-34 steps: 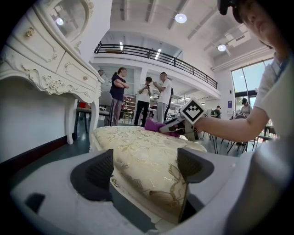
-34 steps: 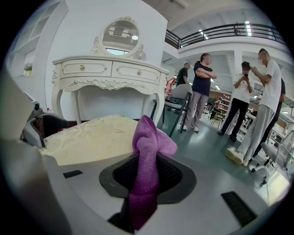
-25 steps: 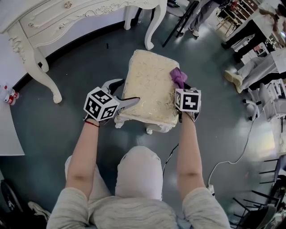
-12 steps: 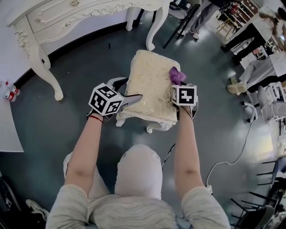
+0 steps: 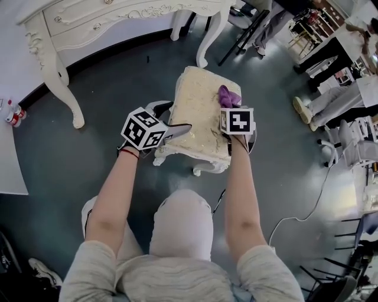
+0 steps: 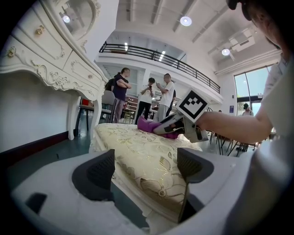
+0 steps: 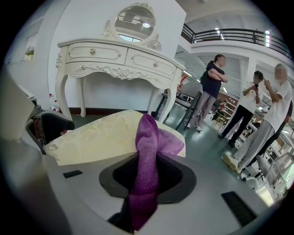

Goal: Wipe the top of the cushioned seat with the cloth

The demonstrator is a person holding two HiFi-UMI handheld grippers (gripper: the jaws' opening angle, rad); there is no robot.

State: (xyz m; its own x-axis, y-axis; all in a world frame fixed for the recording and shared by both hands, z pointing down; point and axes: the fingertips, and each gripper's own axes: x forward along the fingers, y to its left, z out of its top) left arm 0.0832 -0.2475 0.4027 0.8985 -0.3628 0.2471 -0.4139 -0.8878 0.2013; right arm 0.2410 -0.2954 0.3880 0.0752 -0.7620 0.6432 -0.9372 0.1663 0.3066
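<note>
The cushioned seat [image 5: 198, 112] is a small cream stool with a gold-patterned top [image 6: 138, 147], standing on the grey floor. A purple cloth [image 5: 228, 95] lies bunched on the top near its right edge. My right gripper [image 5: 230, 105] is shut on the cloth [image 7: 147, 151], which runs up between the two pads and folds over onto the cushion [image 7: 96, 137]. My left gripper [image 5: 176, 117] is at the seat's near left corner. Its jaws stand wide apart, with the cushion corner between them [image 6: 144, 170]. The left pad is clear of the fabric.
A white carved dressing table [image 5: 118, 17] stands beyond the seat, one leg [image 5: 207, 41] close to its far edge. Several people stand at the upper right [image 5: 331, 88]. A white cable [image 5: 307, 206] runs over the floor at the right. My knee [image 5: 180, 218] is just before the stool.
The right gripper has slid the cloth a short way across the cushion, inward from the right edge. The left gripper has stayed at the near left corner.
</note>
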